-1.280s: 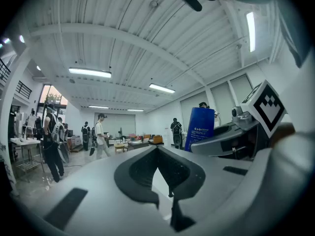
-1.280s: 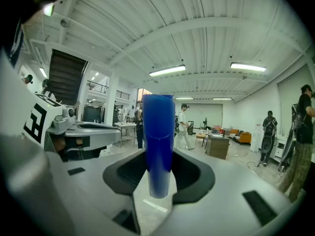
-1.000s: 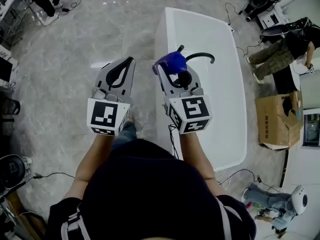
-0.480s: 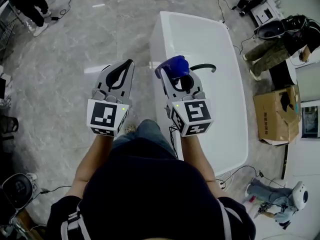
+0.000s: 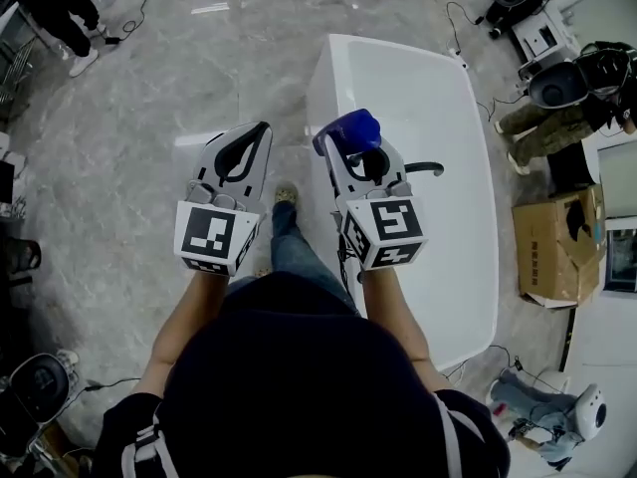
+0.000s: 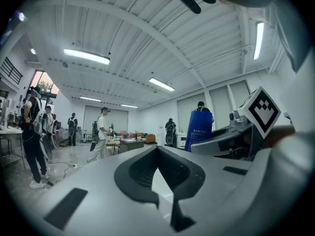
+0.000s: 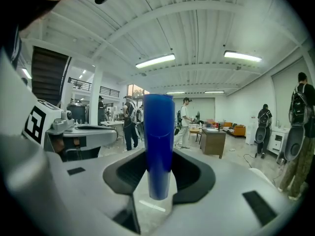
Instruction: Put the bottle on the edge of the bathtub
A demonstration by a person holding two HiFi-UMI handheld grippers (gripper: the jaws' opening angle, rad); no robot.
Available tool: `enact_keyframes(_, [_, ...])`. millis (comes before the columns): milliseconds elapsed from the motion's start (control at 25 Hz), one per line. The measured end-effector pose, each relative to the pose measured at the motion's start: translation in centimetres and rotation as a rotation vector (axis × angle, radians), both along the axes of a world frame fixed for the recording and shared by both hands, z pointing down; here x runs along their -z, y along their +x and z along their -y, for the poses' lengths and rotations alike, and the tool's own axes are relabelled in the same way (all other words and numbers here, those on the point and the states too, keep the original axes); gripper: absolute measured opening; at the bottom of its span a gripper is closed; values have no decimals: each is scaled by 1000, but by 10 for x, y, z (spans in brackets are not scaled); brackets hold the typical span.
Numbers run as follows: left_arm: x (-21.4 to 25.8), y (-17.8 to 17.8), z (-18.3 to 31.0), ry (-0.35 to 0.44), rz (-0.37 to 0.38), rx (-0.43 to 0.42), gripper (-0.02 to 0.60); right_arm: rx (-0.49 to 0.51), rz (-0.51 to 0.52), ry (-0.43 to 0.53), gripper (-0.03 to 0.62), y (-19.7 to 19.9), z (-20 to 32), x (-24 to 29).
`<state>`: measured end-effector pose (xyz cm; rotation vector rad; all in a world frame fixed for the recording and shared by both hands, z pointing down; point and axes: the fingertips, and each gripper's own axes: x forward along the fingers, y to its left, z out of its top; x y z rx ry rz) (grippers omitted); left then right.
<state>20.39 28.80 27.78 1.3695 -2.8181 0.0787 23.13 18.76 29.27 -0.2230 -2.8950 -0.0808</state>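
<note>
Okay, your right hand-held gripper (image 5: 350, 153) pinches the blue plastic bottle (image 5: 346, 127) over the white bathtub edge (image 5: 323, 78) for placing; your left hand-held gripper (image 5: 257, 132) is closed, empty.

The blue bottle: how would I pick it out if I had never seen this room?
Find the long white bathtub on the grey floor, seen from above. Over its left edge in the head view, the right gripper is clamped on the bottle. It is the only deep blue thing there; the left gripper beside it holds nothing.
</note>
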Motion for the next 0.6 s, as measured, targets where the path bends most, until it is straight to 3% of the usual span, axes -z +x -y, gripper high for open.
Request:
enact_keyframes(200, [9, -75, 36, -3, 29, -2, 21, 27, 21, 14, 169, -83, 26, 4])
enact_keyframes(600, [15, -222, 120, -7, 2, -4, 21, 50, 32, 35, 169, -227, 108, 15])
